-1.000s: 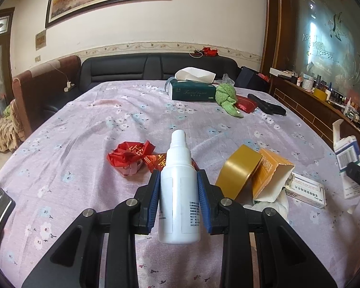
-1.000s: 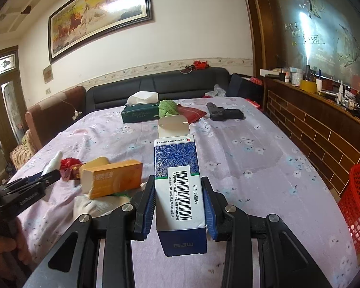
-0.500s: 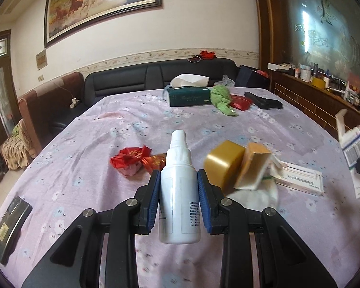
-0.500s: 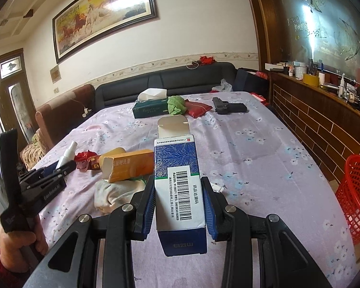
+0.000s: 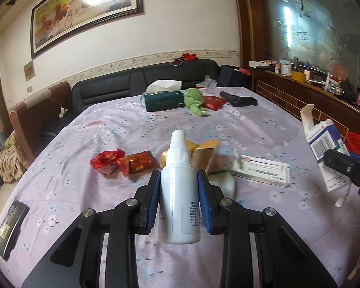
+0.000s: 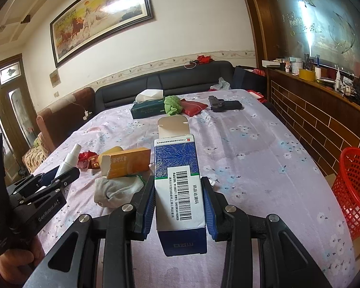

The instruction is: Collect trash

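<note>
left tool [image 5: 179, 200] pinches an upright white bottle [image 5: 179, 192] above the surface [image 5: 264, 134]. right tool [image 6: 178, 201] pinches an open blue-white box [image 6: 178, 180]; red basket [image 6: 352, 187] stands beside the surface.

Upright white bottle [image 5: 179, 199], open-flapped blue box [image 6: 180, 187]

Four boxes [image 6: 180, 187], one bottle [image 5: 180, 187], perhaps two red wrappers [image 5: 122, 162].

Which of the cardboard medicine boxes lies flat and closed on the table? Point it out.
The long white box, lying flat with its ends shut. The orange box beside it gapes open at one end, and the blue-and-white box is held in the right gripper with its top flap up.
</note>
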